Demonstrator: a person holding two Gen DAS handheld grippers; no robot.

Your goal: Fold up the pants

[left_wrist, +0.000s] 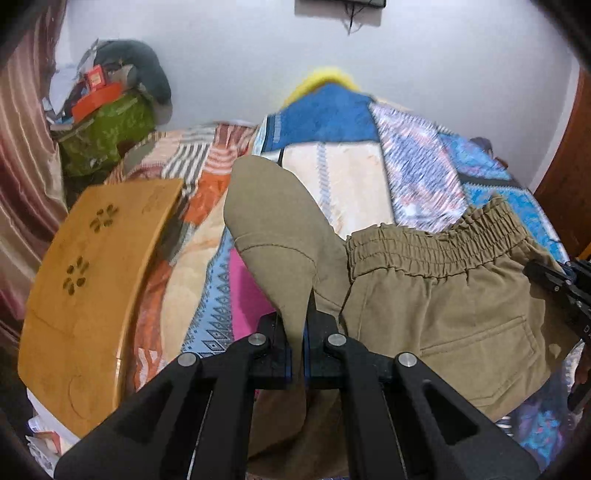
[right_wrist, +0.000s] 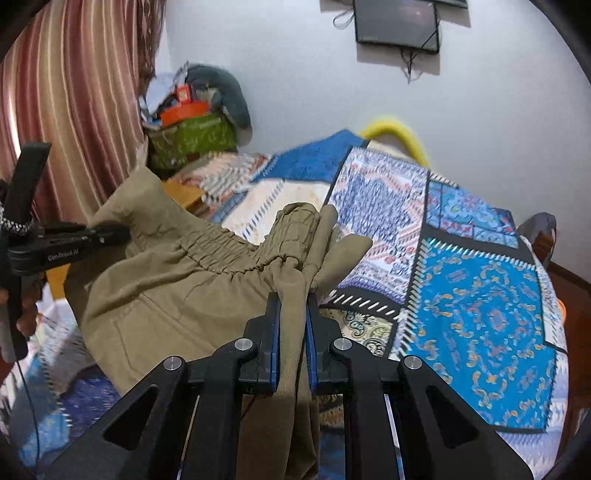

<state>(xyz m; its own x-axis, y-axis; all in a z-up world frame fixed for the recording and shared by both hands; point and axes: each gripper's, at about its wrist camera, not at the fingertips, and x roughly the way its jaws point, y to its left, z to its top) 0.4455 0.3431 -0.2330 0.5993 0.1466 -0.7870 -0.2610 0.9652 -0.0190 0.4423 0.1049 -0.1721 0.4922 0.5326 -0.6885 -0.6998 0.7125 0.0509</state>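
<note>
Khaki pants [left_wrist: 436,314] with an elastic waistband [left_wrist: 424,247] are held up above a patchwork bedspread [left_wrist: 340,170]. My left gripper [left_wrist: 298,332] is shut on a pinch of the pants' fabric, which stands up in a fold ahead of the fingers. My right gripper [right_wrist: 293,321] is shut on the pants [right_wrist: 177,291] near the bunched waistband [right_wrist: 295,225]. The right gripper shows at the right edge of the left wrist view [left_wrist: 565,291]. The left gripper shows at the left of the right wrist view [right_wrist: 107,232].
A wooden lap tray [left_wrist: 92,288] lies on the bed at the left. A green bag [left_wrist: 107,136] with orange boxes and clutter stands at the wall by a striped curtain [right_wrist: 74,92]. A screen [right_wrist: 397,22] hangs on the wall. A yellow hoop [right_wrist: 399,133] lies behind the bed.
</note>
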